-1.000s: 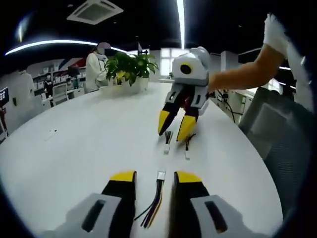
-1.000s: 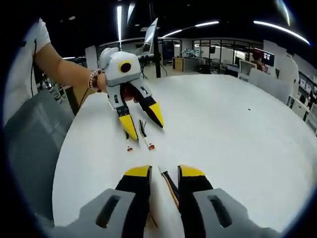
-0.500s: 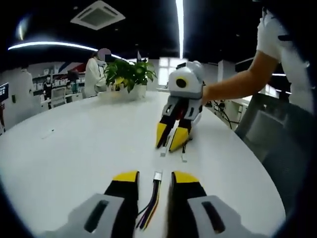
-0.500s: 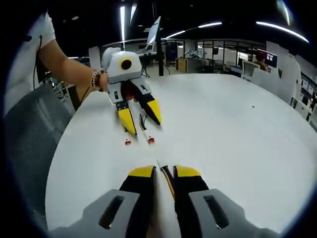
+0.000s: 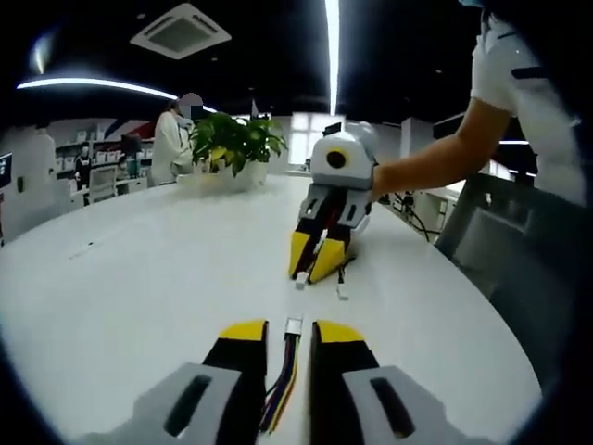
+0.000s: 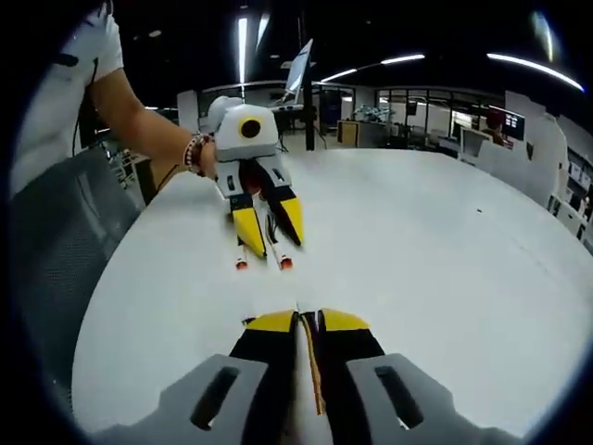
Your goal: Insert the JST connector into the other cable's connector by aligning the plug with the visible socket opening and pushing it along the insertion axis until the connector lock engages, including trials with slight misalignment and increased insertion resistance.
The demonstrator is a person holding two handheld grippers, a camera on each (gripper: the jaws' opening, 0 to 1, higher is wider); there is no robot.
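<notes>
On the white table [image 5: 139, 278], a cable of several coloured wires [image 5: 285, 380] with a white connector [image 5: 294, 324] lies between my left gripper's [image 5: 289, 331] yellow-tipped jaws. They stand narrowly open on either side of it. My right gripper [image 6: 308, 322] is shut on a thin orange-and-black cable [image 6: 312, 371], whose white tip [image 6: 297, 309] pokes out ahead. The two grippers face each other. In the left gripper view the right gripper [image 5: 310, 269] has two small white connectors [image 5: 343, 294] lying before it. In the right gripper view the left gripper [image 6: 271, 236] has two red-ended plugs [image 6: 284, 263] at its tips.
A potted plant [image 5: 232, 139] stands at the far side of the table, with a person in white [image 5: 173, 130] behind it. A grey chair [image 5: 500, 250] sits close to the table edge beside the person's bare arm [image 5: 435, 158]. Open tabletop [image 6: 445, 241] stretches away to the right.
Both grippers' jaws have narrowed around their cables, the right one closing fully onto its wire. The two grippers have drawn slightly nearer to each other.
</notes>
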